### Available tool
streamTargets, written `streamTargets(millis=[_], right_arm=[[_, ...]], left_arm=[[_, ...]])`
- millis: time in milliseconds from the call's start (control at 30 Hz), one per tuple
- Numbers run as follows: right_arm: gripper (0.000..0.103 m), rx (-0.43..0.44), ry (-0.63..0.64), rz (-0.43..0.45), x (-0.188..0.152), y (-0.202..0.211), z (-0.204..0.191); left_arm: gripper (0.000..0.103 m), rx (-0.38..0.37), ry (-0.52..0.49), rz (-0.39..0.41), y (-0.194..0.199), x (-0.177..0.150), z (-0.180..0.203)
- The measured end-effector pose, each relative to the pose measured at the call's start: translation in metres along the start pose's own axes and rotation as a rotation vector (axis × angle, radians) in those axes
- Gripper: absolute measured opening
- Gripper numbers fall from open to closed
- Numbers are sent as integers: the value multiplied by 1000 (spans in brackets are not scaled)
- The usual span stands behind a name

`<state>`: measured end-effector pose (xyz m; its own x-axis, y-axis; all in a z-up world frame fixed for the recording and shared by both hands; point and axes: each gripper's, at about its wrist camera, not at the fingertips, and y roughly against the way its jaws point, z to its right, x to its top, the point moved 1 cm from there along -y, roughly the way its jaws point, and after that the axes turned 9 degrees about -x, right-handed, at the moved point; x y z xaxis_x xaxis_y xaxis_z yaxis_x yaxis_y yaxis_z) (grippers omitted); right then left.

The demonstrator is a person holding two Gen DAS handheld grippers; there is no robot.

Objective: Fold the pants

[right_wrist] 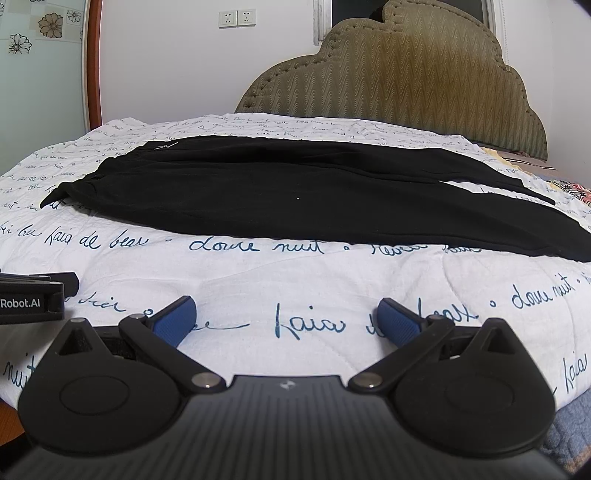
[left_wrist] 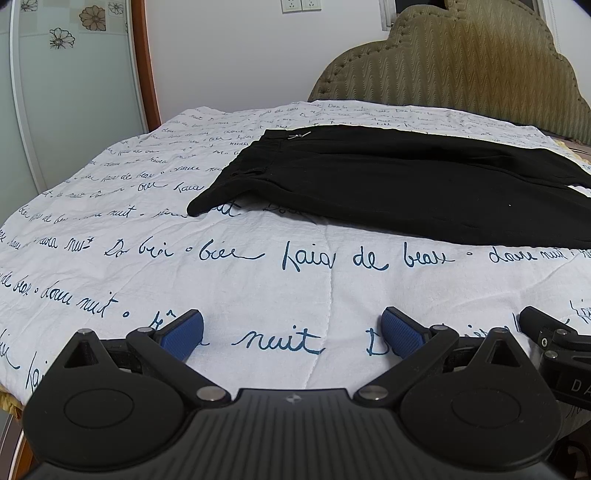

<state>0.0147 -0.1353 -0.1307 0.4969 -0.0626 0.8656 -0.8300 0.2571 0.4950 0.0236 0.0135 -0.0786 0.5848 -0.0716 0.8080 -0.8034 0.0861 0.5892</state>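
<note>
I hold my left hand-held gripper (left_wrist: 291, 334) low over the near edge of the bed, its two blue-padded fingers (left_wrist: 183, 332) spread wide apart with nothing between them but the bedspread (left_wrist: 258, 280). My right hand-held gripper (right_wrist: 286, 321) sits just beside it, equally low, its fingers (right_wrist: 397, 321) also spread wide and holding nothing. In the left wrist view a black part of the right one shows at the right edge; in the right wrist view the left one's body, with white lettering on it, shows at the left edge.

The pants (left_wrist: 406, 184) are black and lie flat on the bedspread, well beyond both sets of fingertips and touching neither. They stretch crosswise in front of me: the waistband end is to the left, where a small metal zipper pull (left_wrist: 300, 136) glints near the far corner, and the legs run off to the right. In the right wrist view the pants (right_wrist: 295, 199) fill the middle of the bed, and toward the right a thin wedge of white bedspread shows between two dark layers, so the legs are not quite aligned there. The near left corner of the waist tapers to a point on the cloth.

The bedspread is white with rows of dark blue handwriting. Behind it stands a padded olive headboard (right_wrist: 406, 74) against a white wall with a pair of sockets (right_wrist: 236, 17). A wood-framed glass door with flower decals (left_wrist: 74, 74) is on the left.
</note>
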Motion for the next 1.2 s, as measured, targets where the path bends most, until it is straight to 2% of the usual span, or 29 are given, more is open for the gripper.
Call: streamTargets(millis=[800,1000,1100,1200], right_arm=[[103,12,9,3,2,1,0],[103,118,16,-15,19,9,17],[103,159,-6,32,43,13,28],[103,231,0,23,76,1,35]], left_arm=[[103,3,-17,-3,2,4,3],[103,45,-55,34,12,23,-10],[103,25,-52,43,10,47,-27],[103,-13,-72,40,-2,81,-45]])
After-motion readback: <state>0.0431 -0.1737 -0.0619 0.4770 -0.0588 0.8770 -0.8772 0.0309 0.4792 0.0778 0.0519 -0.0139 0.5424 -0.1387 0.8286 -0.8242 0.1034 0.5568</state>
